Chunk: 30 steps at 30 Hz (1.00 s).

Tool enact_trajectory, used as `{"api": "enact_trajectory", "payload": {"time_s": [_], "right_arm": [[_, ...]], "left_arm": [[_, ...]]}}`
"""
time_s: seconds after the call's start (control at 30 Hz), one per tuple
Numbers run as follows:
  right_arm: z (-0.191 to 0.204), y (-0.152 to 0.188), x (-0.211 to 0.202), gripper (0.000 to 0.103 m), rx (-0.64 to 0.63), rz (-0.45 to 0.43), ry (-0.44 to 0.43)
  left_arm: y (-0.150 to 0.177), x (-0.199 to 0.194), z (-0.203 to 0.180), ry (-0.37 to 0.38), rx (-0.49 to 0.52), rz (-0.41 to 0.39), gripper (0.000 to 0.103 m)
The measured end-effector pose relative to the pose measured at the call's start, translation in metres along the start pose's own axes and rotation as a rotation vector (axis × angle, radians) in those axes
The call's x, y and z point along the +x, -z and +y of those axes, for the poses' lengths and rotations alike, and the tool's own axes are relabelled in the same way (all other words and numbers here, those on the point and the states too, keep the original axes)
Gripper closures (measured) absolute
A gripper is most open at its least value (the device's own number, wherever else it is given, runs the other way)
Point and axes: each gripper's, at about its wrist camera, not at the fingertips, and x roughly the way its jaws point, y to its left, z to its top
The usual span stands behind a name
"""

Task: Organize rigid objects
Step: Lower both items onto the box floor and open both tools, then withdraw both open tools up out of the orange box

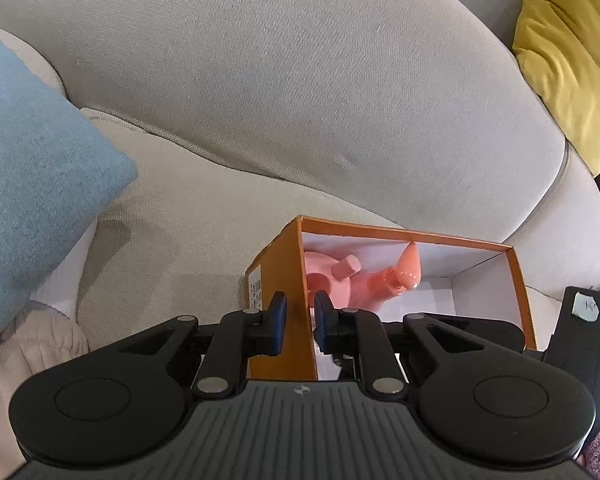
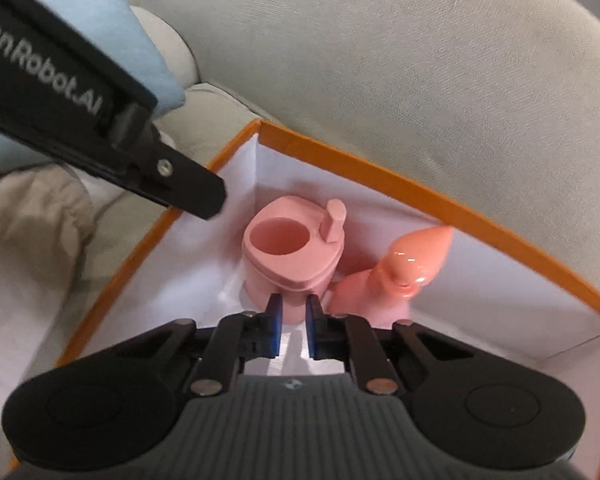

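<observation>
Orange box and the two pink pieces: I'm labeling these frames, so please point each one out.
orange box (image 2: 400, 184), right wrist view, far rim
pink lidded cup (image 2: 296, 256), right wrist view, lid top
glossy pink cone piece (image 2: 416, 252), right wrist view, tapered body

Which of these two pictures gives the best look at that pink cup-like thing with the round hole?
The right wrist view: the pink cup stands in full sight inside the orange box, its round opening and small tab clear. In the left wrist view the box wall hides most of the cup.

Soft, even indoor light. Glare spot on glossy pink figure (image 2: 410, 268). Right wrist view slightly motion-blurred. Strong fisheye bending toward edges; dark vignette at 1 o'clock corner.
</observation>
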Motion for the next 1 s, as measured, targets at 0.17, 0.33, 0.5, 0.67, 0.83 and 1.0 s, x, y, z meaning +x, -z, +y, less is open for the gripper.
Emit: {"api": "enact_trajectory", "payload": {"time_s": [0.17,0.33,0.5,0.67,0.83,1.0], "right_arm": [[0.007,0.000,-0.001,0.091,-0.064,-0.012,-0.007],[0.001,0.005,-0.015,0.090,-0.057,-0.022,-0.011],[-0.012,0.016,-0.031,0.067,-0.036,0.003,0.042],[-0.030,0.019,-0.023,0.065,-0.017,0.035,0.110],[-0.041,0.015,-0.013,0.055,-0.007,0.026,0.054],[-0.033,0.013,-0.013,0.055,0.046,0.031,0.028]], "left_arm": [[0.000,0.003,-0.001,-0.006,-0.002,0.005,0.084],[-0.001,0.002,-0.001,-0.003,0.002,0.004,0.084],[0.001,0.003,-0.004,-0.004,0.013,0.014,0.084],[0.002,0.006,-0.006,-0.012,0.021,0.023,0.084],[0.001,0.007,-0.007,-0.016,0.025,0.027,0.084],[0.001,0.007,-0.007,-0.017,0.026,0.028,0.084]]}}
